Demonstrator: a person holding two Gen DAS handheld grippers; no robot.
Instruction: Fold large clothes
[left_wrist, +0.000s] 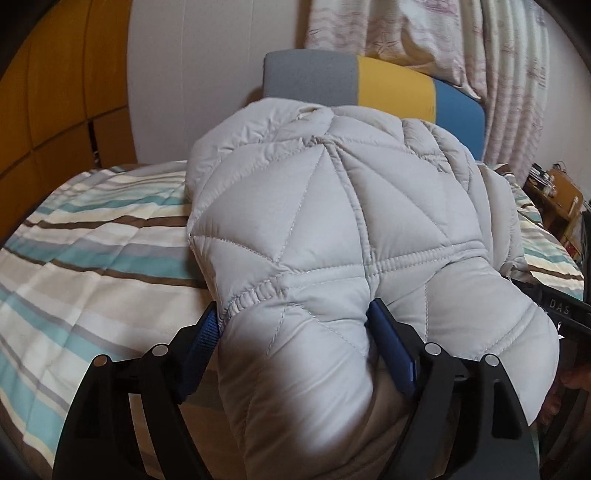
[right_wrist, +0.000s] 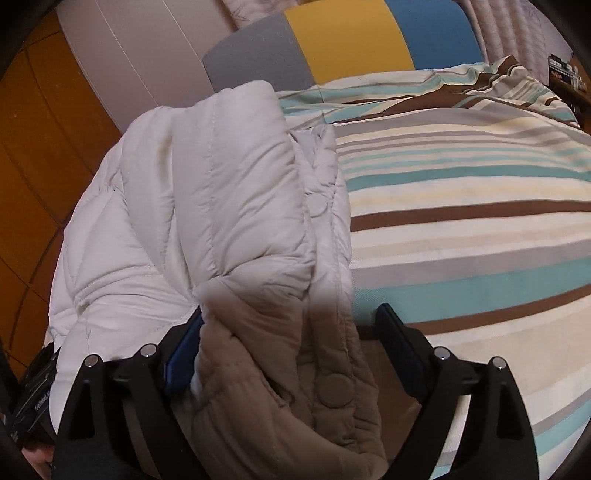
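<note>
A pale grey quilted puffer jacket (left_wrist: 332, 206) lies bunched on the striped bedspread (left_wrist: 92, 240). My left gripper (left_wrist: 295, 325) has its blue-padded fingers pressed on both sides of a thick fold of the jacket near an elastic seam. In the right wrist view the same jacket (right_wrist: 207, 192) shows its snap-button placket (right_wrist: 334, 387). My right gripper (right_wrist: 291, 325) straddles that placket edge: the left pad (right_wrist: 184, 350) touches the fabric, while the right pad (right_wrist: 395, 350) stands apart from it over the bedspread (right_wrist: 461, 221).
A grey, yellow and blue headboard (left_wrist: 369, 85) stands behind the bed, with curtains (left_wrist: 498, 74) at the right. Orange wood panels (left_wrist: 55, 92) line the left wall. A cluttered wooden stand (left_wrist: 557, 199) sits at the bed's right side.
</note>
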